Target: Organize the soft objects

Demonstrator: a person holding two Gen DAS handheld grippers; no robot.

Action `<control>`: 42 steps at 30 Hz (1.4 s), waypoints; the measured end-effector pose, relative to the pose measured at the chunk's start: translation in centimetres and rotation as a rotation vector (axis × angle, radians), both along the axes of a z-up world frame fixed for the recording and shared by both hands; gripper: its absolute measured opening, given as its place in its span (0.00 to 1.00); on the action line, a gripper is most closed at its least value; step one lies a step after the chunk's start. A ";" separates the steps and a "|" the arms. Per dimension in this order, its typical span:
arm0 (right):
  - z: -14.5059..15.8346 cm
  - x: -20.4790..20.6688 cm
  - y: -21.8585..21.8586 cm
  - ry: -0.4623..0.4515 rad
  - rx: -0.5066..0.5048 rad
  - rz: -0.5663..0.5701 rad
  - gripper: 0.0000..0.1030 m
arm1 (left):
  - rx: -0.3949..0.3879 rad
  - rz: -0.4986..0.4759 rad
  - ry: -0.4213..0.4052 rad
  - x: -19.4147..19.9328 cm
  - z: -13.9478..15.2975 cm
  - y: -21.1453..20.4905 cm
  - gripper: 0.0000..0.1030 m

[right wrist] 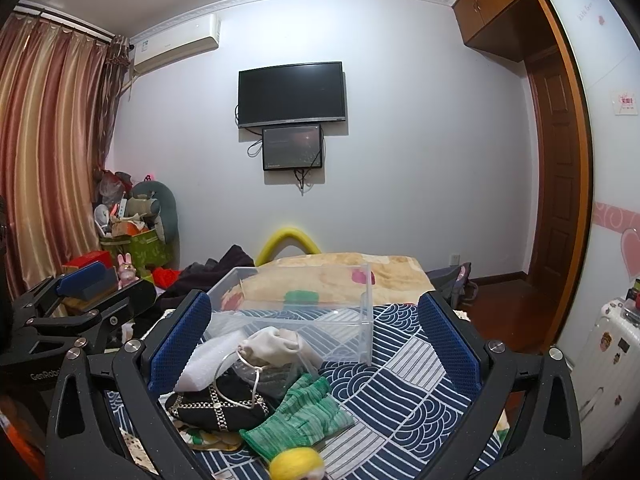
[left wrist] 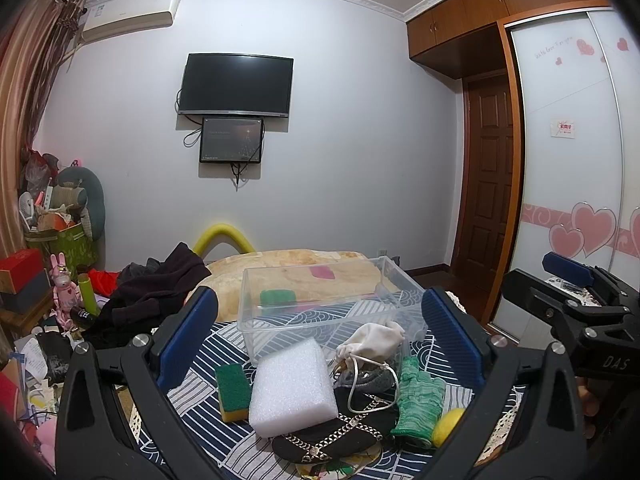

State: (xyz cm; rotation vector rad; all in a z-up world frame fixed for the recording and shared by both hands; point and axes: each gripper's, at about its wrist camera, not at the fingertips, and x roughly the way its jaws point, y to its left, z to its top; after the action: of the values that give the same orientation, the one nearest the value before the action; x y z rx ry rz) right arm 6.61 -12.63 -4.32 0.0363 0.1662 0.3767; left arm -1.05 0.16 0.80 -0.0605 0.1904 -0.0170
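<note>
A: White foam block (left wrist: 294, 386), green-and-yellow sponge (left wrist: 232, 386), cream drawstring pouch (left wrist: 370, 340), green knit glove (left wrist: 418, 400) and black chain-trimmed bag (left wrist: 332, 432) lie heaped on the navy patterned cloth (right wrist: 400, 380) — just in front of the clear plastic bin (left wrist: 320, 304).

B: And the claws?

A: Left gripper (left wrist: 320, 344) spread wide, holding nothing; right gripper (right wrist: 316, 344) likewise apart — both above the heap, touching none of it.
</note>
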 end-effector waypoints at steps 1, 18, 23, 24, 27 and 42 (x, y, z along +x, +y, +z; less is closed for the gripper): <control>0.0 0.0 0.0 0.000 0.000 0.000 1.00 | -0.001 0.000 -0.001 0.0 0.0 0.0 1.00; 0.2 -0.3 0.2 -0.005 0.003 0.004 1.00 | 0.000 -0.004 -0.006 -0.1 -0.1 -0.1 1.00; 0.0 -0.1 0.3 -0.003 0.004 0.012 1.00 | -0.005 -0.016 0.001 0.2 -0.4 0.0 1.00; -0.2 0.0 0.3 -0.002 0.005 0.015 1.00 | -0.003 -0.020 0.003 0.2 -0.5 0.1 1.00; -0.6 0.5 0.4 0.005 0.003 0.021 1.00 | 0.002 -0.012 0.014 0.6 -0.8 0.4 1.00; -4.2 4.8 0.2 0.180 0.000 0.084 0.75 | -0.094 0.061 0.229 6.0 -5.7 7.0 0.67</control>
State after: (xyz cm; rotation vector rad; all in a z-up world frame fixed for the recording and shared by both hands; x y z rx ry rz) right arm 11.41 -12.47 -8.54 0.0631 0.3464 0.4576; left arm 4.91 7.17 -4.92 -0.1622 0.4162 0.0416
